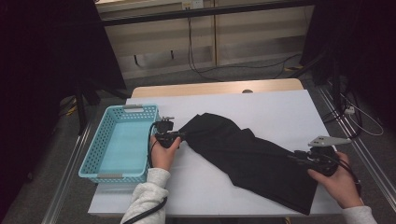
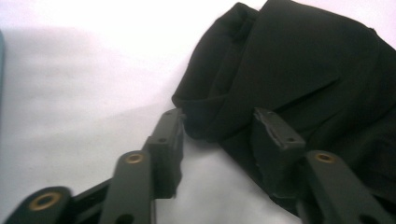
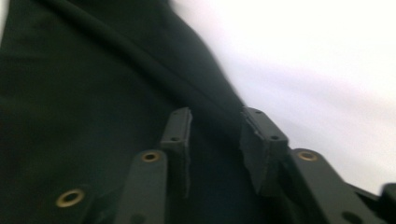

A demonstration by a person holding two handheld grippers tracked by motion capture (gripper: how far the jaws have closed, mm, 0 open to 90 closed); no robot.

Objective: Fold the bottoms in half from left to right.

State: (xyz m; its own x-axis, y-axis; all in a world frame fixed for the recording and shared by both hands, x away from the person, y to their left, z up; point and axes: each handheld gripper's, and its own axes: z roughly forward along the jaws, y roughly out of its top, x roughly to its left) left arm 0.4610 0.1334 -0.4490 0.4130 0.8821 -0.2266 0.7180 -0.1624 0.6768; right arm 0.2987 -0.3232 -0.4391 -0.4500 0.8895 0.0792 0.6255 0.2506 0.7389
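A black cloth (image 1: 243, 154) lies spread diagonally across the white table (image 1: 280, 107), from the middle down to the front right. My left gripper (image 1: 180, 135) is at the cloth's upper left end. In the left gripper view its jaws stand apart around (image 2: 217, 119), with the folded edge of the cloth (image 2: 289, 60) lying between the tips and not visibly pinched. My right gripper (image 1: 296, 156) is at the cloth's right edge near the front. In the right gripper view its jaws are apart (image 3: 215, 116) just above the cloth (image 3: 70, 93), with nothing pressed between them.
A light blue plastic basket (image 1: 93, 158) with nothing in it stands at the table's left edge, just left of my left hand. Bare white table surface lies behind and in front of the cloth. Cables run over the floor beyond the table.
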